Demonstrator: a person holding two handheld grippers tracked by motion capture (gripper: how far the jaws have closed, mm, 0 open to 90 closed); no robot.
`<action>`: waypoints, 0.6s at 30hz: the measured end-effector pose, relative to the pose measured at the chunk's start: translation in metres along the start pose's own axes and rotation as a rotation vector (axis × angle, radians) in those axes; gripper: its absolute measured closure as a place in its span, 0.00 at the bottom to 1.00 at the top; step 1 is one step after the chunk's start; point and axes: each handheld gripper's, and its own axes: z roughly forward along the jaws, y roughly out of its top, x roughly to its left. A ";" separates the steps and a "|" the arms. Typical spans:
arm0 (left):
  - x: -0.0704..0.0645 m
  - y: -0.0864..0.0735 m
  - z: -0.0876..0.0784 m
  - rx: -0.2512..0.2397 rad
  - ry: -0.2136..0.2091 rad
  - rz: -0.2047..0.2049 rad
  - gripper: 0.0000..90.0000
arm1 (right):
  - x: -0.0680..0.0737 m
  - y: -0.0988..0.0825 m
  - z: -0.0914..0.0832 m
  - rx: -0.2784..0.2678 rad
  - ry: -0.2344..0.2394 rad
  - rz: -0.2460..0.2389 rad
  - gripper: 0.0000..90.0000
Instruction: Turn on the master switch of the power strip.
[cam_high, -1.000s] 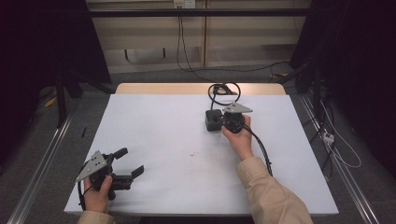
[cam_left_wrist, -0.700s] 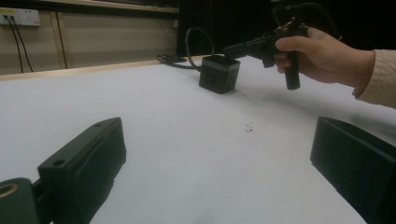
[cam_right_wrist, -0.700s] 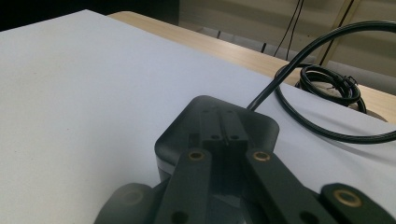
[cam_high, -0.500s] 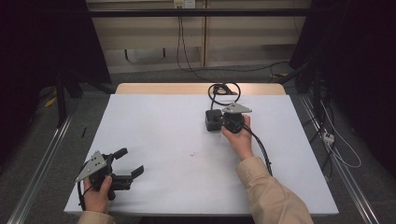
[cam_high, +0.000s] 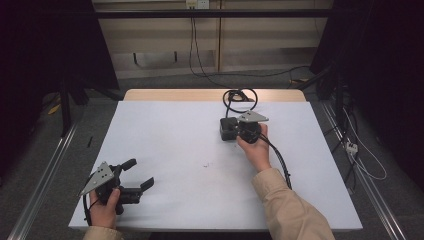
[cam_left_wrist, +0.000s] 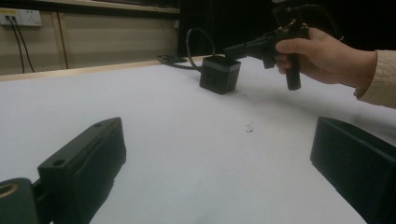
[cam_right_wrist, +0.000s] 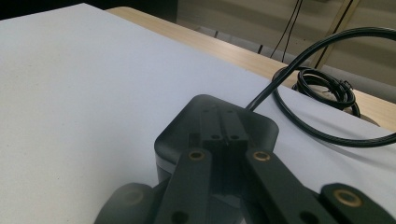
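A small black cube-shaped box (cam_high: 225, 131) stands on the white table (cam_high: 170, 135), right of centre toward the back. A black cable (cam_high: 240, 95) runs from it and coils behind. My right gripper (cam_high: 234, 129) hovers just over the box's top with its jaws shut against each other. In the right gripper view the closed gripper (cam_right_wrist: 222, 119) lies across the top of the box (cam_right_wrist: 180, 133), with nothing seen between the jaws. My left gripper (cam_high: 140, 173) rests near the front left corner, open and empty. In the left gripper view the box (cam_left_wrist: 219, 74) sits far ahead, under the right gripper (cam_left_wrist: 231, 48).
The cable coil (cam_right_wrist: 322, 88) lies at the table's wooden back edge (cam_high: 200, 94). A tiny speck (cam_high: 206, 164) marks the middle of the white sheet. Metal rails (cam_high: 45, 170) run along both sides of the table, and loose cables (cam_high: 360, 155) lie on the floor at right.
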 end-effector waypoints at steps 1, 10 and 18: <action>0.000 0.000 0.000 0.000 0.000 0.000 0.03 | 0.000 0.000 0.000 0.002 0.003 0.004 1.00; 0.000 0.000 0.000 0.000 0.000 0.001 0.03 | 0.000 0.000 0.000 0.005 0.001 0.014 1.00; -0.001 0.001 -0.001 0.000 0.001 0.002 0.03 | 0.000 -0.001 0.000 0.003 -0.002 0.022 1.00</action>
